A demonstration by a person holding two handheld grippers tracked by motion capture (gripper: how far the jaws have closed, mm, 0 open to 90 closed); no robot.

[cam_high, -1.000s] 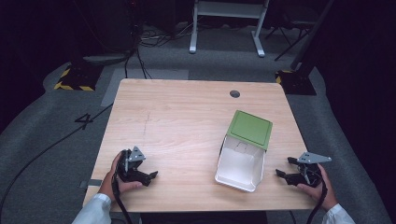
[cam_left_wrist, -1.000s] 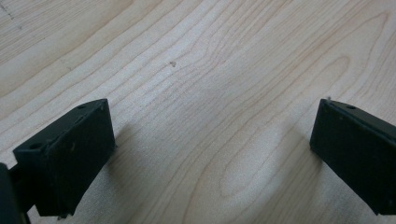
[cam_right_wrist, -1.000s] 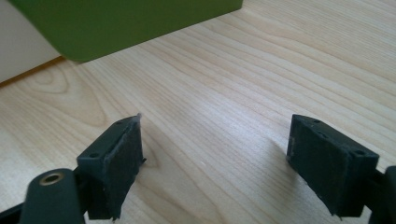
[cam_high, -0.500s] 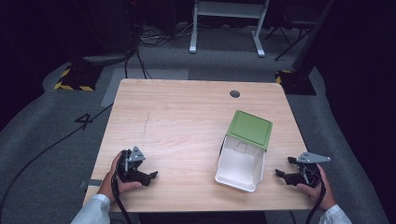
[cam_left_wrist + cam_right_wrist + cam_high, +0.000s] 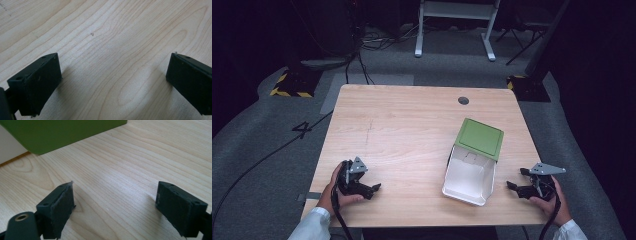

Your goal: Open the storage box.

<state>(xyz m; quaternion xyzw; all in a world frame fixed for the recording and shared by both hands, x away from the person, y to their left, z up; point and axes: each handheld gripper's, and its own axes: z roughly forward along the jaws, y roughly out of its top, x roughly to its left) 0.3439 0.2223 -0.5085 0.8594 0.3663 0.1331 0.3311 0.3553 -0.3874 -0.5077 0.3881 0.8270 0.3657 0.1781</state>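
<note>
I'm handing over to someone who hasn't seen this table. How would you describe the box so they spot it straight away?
Start at the light wooden table and look to its right half, near the front edge. The box sits there: a white open-topped container with a green lid lying across its far end. It is the only coloured thing on the tabletop, just left of the right gripper.

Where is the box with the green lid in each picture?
High view: the box with the green lid sits right of the middle of the wooden table, closer to the right gripper.
Left gripper view: not in it; bare wood lies between the open jaws.
Right gripper view: the green lid runs along the top left edge, with a bit of white wall beneath it.
Shared landmark: the table's pale wood grain.
</note>
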